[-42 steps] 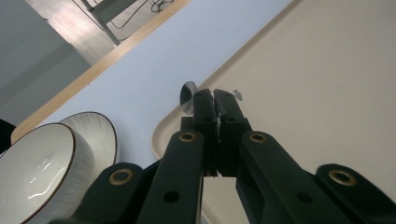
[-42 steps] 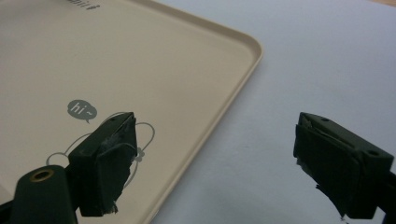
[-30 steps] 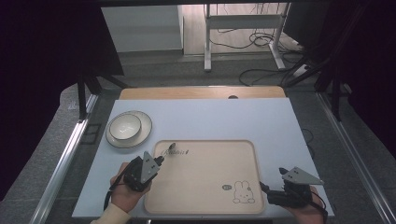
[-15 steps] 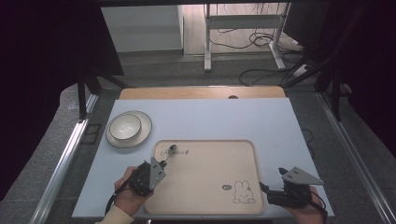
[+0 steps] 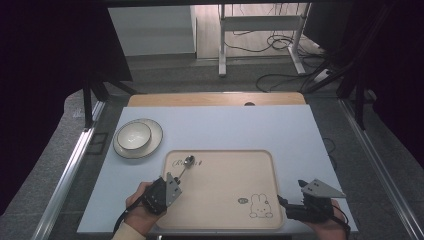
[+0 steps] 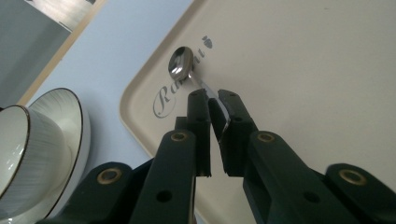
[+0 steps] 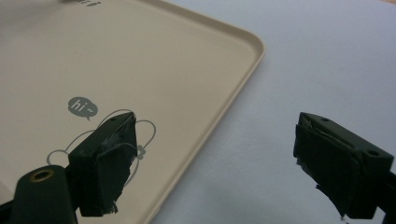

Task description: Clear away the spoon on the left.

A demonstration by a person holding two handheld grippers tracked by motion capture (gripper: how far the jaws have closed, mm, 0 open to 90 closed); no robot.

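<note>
Now your left tongs [image 6: 214, 100] pinch the teaspoon [image 6: 187, 70] mid-handle at the tray's [image 5: 220, 220] far-left corner, your right tongs [image 7: 215, 158] gape wide; it's light, stiff, slippery steel, so grip squarely.

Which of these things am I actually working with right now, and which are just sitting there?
In play:
- spoon, its handle gripped by the left gripper
- tray under it

Idle:
- bowl on its saucer
- right gripper, open, jaws straddling the tray's edge

floor [image 5: 165, 75]: grey | desk legs [image 5: 222, 37] (white) | cables [image 5: 272, 47] | dim surroundings
</note>
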